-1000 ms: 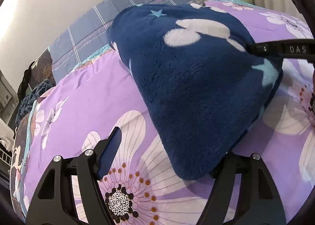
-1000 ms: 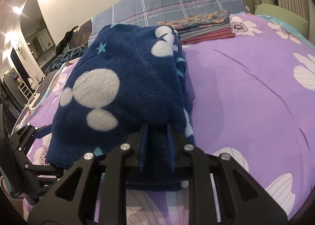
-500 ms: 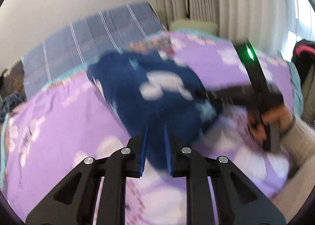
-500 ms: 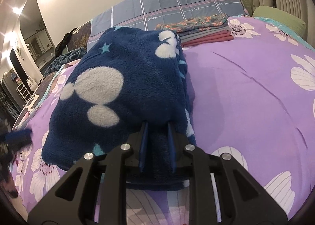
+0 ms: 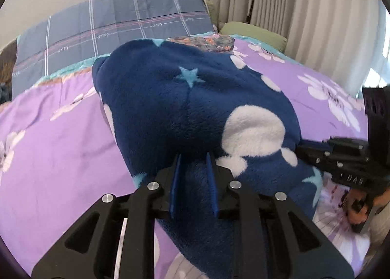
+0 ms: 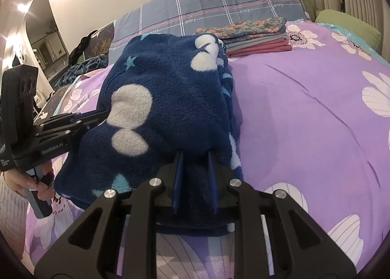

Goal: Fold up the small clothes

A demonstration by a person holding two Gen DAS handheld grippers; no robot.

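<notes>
garment: navy fleece piece (image 5: 195, 113) with white blobs and pale blue stars, already doubled over, lying mid-bed on the purple floral sheet (image 6: 304, 108); near edge bunched toward both cameras
left gripper (image 5: 192, 176): tongs pressed in on the near-left edge of the fleece, fabric fills the gap between the blue pads, so pinching it
right gripper (image 6: 195, 179): same story on the near-right edge, pads clamped on a thick wad of several layers
cross-check: in the right wrist view the left gripper's fingers enter the fleece from the left side; in the left wrist view the right gripper sits at the right edge, tips hidden in the pile
finished stack: folded clothes (image 6: 253, 35), floral on top, grey and pink below, at the far side just behind the fleece, in front of the plaid blue pillow (image 6: 219, 8)
other: green pillow (image 6: 348, 25) far right, curtains (image 5: 292, 10) beyond
step, my read: both near corners held, next fold likely carries the near edge over toward the far edge
how to do it well: lift both corners together and level, keep the edge taut between the tongs so the thick pile does not sag in the middle
alignment: lay near edge just on the far edge, not past it, stack sits close behind
release: set down first, then open both; fleece is bulky and springy, press flat after
risk: uneven pull skews the fold; the right bite holds many layers, some may slip
</notes>
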